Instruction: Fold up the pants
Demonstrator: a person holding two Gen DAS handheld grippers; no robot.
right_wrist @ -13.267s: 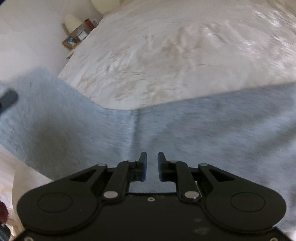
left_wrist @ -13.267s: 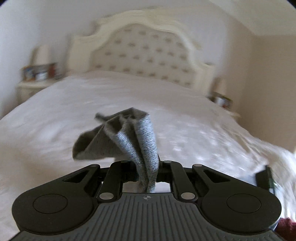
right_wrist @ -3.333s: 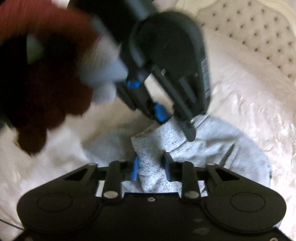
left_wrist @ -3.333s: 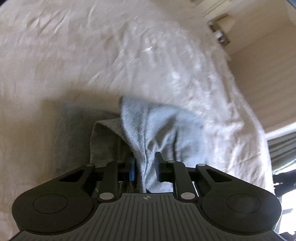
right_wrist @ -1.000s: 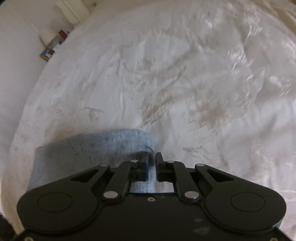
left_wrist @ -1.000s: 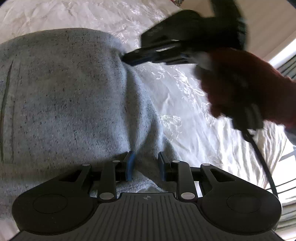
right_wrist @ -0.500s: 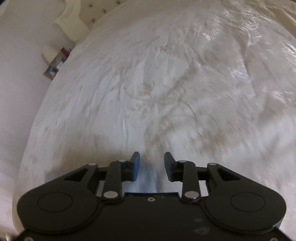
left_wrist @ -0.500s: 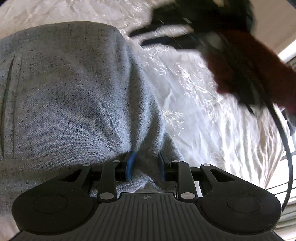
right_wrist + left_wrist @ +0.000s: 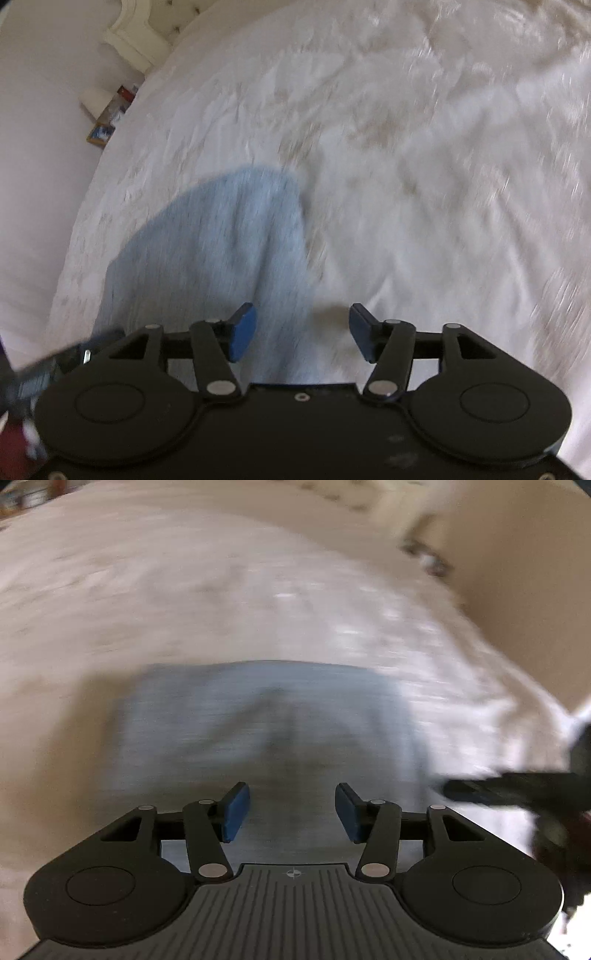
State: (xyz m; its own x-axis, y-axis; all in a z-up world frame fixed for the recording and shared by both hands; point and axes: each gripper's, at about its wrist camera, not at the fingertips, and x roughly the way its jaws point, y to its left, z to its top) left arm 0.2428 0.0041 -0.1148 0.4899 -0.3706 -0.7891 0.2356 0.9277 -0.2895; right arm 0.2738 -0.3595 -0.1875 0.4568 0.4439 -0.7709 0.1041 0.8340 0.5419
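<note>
On the bed, nearest each camera: left gripper (image 9: 291, 808) and right gripper (image 9: 300, 330), both tilted down toward the bedding.
Left jaws: opening, blue pads well apart, nothing pinched; grey cloth shows in the gap but lies below the pads, not touched by them.
Right jaws: opening, set wide, nothing gripped; the edge of the grey cloth runs under the gap, with bare cover under the right-hand pad.
Pants (image 9: 266, 723): a folded grey bundle lying flat on the bed, just ahead of and under the left jaws; in the right wrist view it (image 9: 221, 240) stretches away from the left-hand pad toward the upper left.
Bed cover (image 9: 424, 166): white, patterned and wrinkled, around the pants on all sides.
Right gripper from the left wrist view (image 9: 476, 790): dark blurred fingers at the right-hand edge of the pants; contact cannot be told.
Containers: cannot tell any through the blur.
Farther off: headboard (image 9: 133, 40) and a bedside stand (image 9: 107, 118) with small blurred items.
</note>
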